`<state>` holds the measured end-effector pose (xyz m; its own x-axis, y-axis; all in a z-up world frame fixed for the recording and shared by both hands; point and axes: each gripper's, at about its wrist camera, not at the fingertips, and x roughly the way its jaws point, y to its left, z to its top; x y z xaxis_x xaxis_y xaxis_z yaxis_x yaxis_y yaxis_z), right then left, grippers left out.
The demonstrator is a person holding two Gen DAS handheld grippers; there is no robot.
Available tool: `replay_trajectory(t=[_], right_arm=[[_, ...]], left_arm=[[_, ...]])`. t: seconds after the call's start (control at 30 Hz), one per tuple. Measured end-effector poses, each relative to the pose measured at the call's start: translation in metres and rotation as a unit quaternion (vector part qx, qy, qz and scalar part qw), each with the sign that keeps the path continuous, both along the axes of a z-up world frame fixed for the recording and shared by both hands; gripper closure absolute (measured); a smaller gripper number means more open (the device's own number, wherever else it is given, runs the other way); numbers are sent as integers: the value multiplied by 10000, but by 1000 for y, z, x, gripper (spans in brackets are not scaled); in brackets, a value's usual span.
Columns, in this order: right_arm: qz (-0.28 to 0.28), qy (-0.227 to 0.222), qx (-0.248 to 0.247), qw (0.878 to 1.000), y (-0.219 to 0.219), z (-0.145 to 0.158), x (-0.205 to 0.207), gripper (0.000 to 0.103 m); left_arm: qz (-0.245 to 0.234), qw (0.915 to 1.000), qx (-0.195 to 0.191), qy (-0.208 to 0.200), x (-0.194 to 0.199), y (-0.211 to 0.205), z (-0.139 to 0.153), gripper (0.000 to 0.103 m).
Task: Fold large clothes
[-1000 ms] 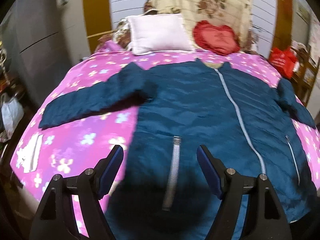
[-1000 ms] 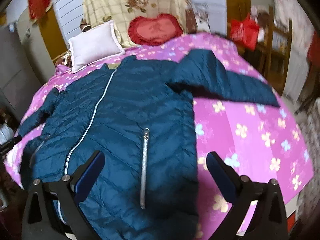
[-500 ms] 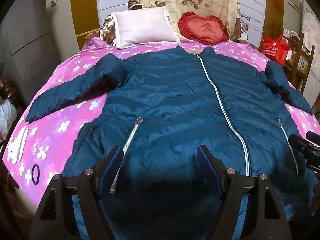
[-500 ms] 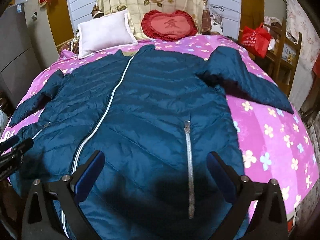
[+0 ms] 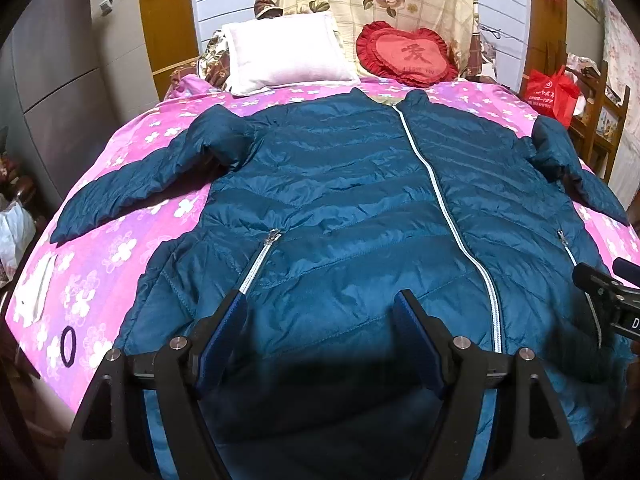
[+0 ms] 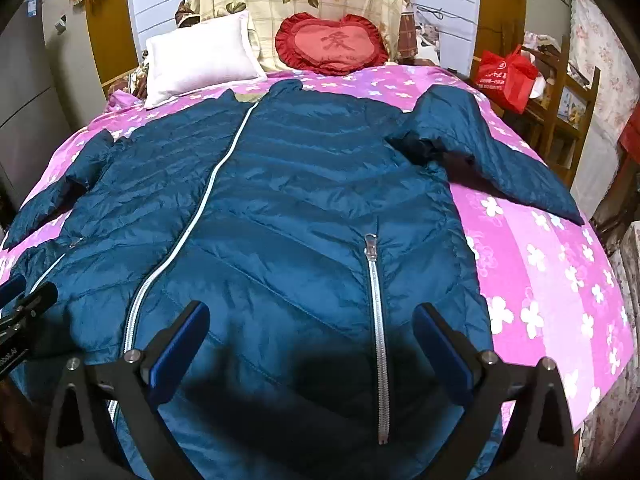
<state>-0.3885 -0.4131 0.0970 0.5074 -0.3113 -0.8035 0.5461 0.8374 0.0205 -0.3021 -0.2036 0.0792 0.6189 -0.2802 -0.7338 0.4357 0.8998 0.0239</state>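
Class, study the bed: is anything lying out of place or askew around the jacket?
A small dark hair tie and a white paper-like item lie loose on the pink floral bedspread, left of the blue puffer jacket, which lies flat, zipped, sleeves spread.

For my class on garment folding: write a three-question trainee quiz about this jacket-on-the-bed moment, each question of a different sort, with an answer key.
1. True or false: the blue jacket lies front up on the pink bedspread with its centre zip closed.
2. Multiple choice: the left gripper and the right gripper are
A. both shut on the hem
B. both open, holding nothing
C. one open, one shut on a sleeve
3. Fill in: beside the white pillow at the head of the bed stands a red ____-shaped cushion.

Key: 1 true; 2 B; 3 heart
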Motion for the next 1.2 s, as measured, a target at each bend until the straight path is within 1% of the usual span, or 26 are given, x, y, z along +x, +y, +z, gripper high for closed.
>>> replay_trajectory(t=[0.33, 0.7, 1.2], right_arm=[[-9, -33, 88, 10000, -1, -2, 1, 0], [-13, -5, 96, 10000, -3, -3, 1, 0], [44, -103, 32, 9999, 12, 5, -5, 0]], left_arm=[[57, 9999, -125, 72, 4, 3, -1, 49], [59, 9998, -174, 41, 2, 5, 2, 49], [120, 9996, -243, 31, -2, 4, 6, 49]])
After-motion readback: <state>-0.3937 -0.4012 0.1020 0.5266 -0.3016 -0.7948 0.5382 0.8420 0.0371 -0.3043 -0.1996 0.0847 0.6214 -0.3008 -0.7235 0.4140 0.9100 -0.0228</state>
